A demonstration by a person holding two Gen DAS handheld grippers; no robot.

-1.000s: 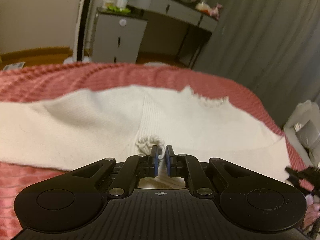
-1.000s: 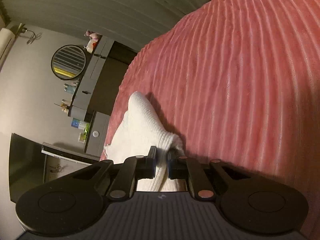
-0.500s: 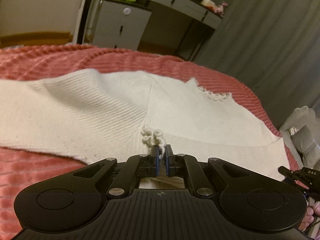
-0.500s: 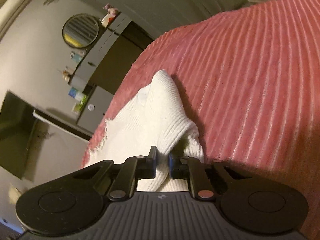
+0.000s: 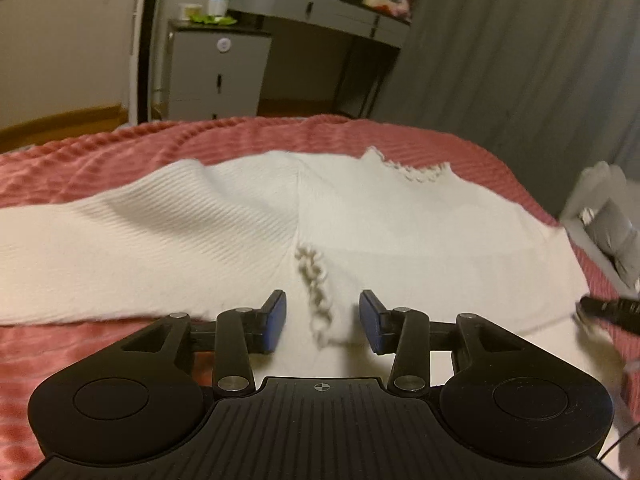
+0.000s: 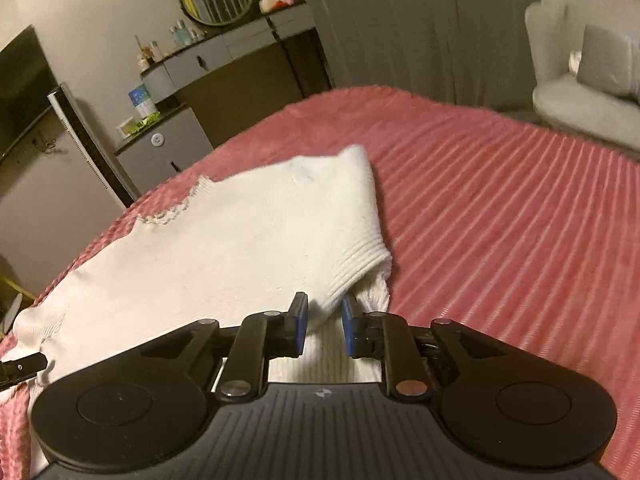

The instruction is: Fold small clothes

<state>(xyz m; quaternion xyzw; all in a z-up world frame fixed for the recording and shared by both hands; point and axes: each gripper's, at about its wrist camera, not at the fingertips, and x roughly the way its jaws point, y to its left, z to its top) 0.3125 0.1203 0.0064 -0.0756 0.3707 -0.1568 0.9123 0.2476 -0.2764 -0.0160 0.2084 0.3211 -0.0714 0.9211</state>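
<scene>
A small white knitted sweater (image 5: 360, 220) lies spread on a pink ribbed bedspread (image 5: 120, 148), one sleeve reaching left. A crocheted trim (image 5: 316, 280) runs down its near edge. My left gripper (image 5: 322, 322) is open, its jaws standing either side of that trim just above the cloth. In the right wrist view the sweater (image 6: 240, 240) lies with a ribbed cuff (image 6: 360, 264) folded over at its right corner. My right gripper (image 6: 323, 326) is partly open, its jaws either side of that cuff, no longer pinching it.
A grey cabinet (image 5: 216, 76) and a grey dressing table (image 5: 320, 4) with a round mirror stand beyond the bed. Grey curtains (image 5: 520, 60) hang to the right. A pale armchair (image 6: 588, 68) with a grey cushion stands right of the bed.
Both grippers were shut on the sweater's edge, left on the trim, right on the cuff. Both have opened and let the cloth drop onto the bedspread. The right view has levelled out.
</scene>
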